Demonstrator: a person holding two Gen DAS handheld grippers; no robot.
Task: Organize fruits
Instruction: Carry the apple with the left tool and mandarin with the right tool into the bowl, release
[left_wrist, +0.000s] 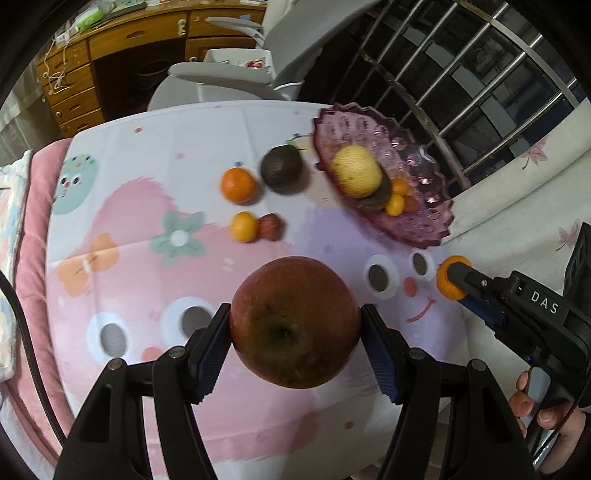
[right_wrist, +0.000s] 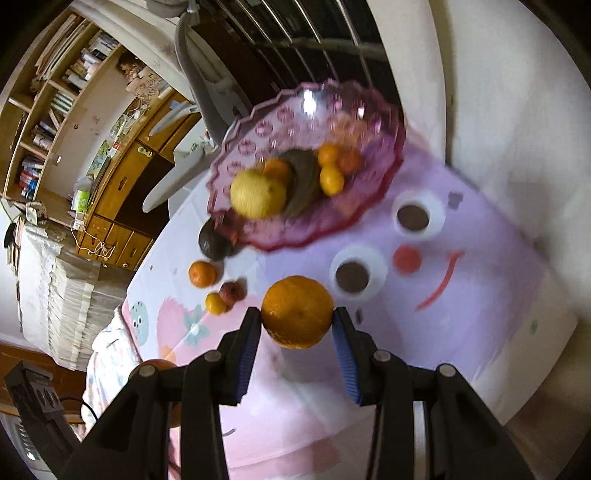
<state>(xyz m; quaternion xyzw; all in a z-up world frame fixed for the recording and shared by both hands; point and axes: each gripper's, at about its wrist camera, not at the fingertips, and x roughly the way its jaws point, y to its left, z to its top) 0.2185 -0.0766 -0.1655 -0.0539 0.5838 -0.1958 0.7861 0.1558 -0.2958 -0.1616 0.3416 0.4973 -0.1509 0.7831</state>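
red-brown skin fills the middle of the left wrist view: an apple (left_wrist: 295, 323) sits clamped between the two blue ribbed pads of the left gripper (left_wrist: 295, 332), its dimpled end toward the camera, held up off the tablecloth (left_wrist: 147, 280). the cloth is printed with pink and lilac cartoon faces and a flower.

the right gripper (right_wrist: 297, 325) pinches an orange (right_wrist: 297, 312) between its blue pads (right_wrist: 247, 354), also lifted above the cloth. in the left wrist view that same gripper (left_wrist: 452, 282) comes in from the right edge, marked "das", with the orange (left_wrist: 448, 282) at its tip and the person's fingers (left_wrist: 532, 402) around its handle.

beyond both grippers stands a pink cut-glass fruit bowl (right_wrist: 258, 140), near the far right of the cloth. in it lie a large yellow pear-like fruit (right_wrist: 258, 194), a dark brown fruit (right_wrist: 304, 182) partly under it, and several small orange citrus (right_wrist: 331, 179); their exact count is blurred.

loose on the cloth to the left of the bowl are a dark avocado (left_wrist: 281, 169) just beside the bowl's rim, a mandarin (left_wrist: 238, 184) next to it, and nearer the camera a smaller yellow-orange citrus (left_wrist: 243, 226) touching a reddish lychee-like fruit (left_wrist: 270, 226).

a wooden desk with drawers (left_wrist: 74, 92) stands behind the table.
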